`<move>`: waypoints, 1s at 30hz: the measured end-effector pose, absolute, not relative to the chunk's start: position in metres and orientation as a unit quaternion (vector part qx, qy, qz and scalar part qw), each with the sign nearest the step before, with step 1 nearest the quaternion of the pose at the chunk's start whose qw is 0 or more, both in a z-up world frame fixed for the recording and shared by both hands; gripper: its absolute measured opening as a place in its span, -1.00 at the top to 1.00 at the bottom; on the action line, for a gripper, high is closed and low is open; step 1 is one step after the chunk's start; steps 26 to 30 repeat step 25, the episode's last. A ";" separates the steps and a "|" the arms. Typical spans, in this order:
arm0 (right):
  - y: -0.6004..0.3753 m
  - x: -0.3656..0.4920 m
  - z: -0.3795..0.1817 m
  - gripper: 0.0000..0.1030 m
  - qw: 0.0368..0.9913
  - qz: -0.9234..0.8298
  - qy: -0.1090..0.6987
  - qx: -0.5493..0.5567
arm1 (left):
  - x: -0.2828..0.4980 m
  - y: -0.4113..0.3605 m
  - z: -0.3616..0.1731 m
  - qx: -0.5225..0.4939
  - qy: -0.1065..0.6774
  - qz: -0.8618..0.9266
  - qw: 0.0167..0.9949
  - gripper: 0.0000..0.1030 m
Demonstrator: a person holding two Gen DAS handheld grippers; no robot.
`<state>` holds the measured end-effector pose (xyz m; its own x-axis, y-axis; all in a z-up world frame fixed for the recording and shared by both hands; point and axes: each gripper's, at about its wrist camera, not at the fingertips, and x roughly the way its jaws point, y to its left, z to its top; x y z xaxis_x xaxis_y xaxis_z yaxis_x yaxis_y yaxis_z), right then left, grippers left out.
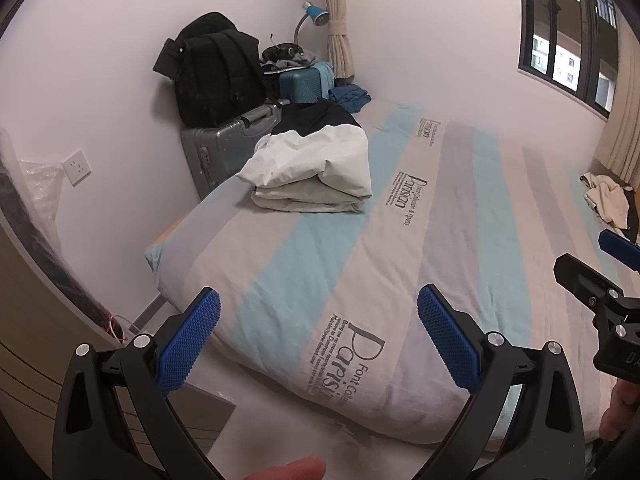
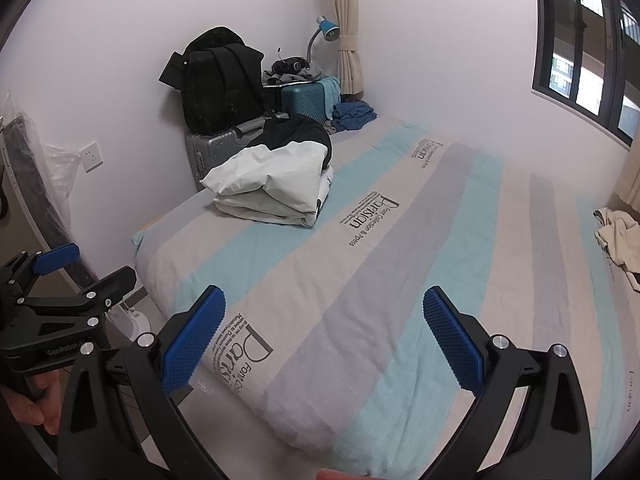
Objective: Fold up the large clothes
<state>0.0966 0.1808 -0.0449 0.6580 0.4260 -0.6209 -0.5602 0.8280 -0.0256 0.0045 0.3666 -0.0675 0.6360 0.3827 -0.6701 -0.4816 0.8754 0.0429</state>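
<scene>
Folded jacket (image 1: pixel 310 168) on striped bed (image 1: pixel 460 240), corner.

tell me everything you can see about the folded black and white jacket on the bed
The jacket is folded into a thick, puffy bundle of several stacked layers. The lower part is white, smooth fabric; the upper part is black. It lies flat on the striped bed cover near the far left edge, next to the grey suitcase. Neither gripper touches it.
</scene>
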 end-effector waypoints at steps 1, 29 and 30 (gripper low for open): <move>0.181 0.096 -0.045 -0.85 0.904 0.273 0.311 -0.108 | 0.005 0.367 -0.068 -0.067 0.353 0.243 0.901 -0.89; 0.184 0.096 -0.044 -0.85 0.902 0.273 0.315 -0.108 | 0.009 0.371 -0.067 -0.078 0.357 0.242 0.899 -0.89; 0.184 0.096 -0.044 -0.85 0.902 0.273 0.315 -0.108 | 0.009 0.371 -0.067 -0.078 0.357 0.242 0.899 -0.89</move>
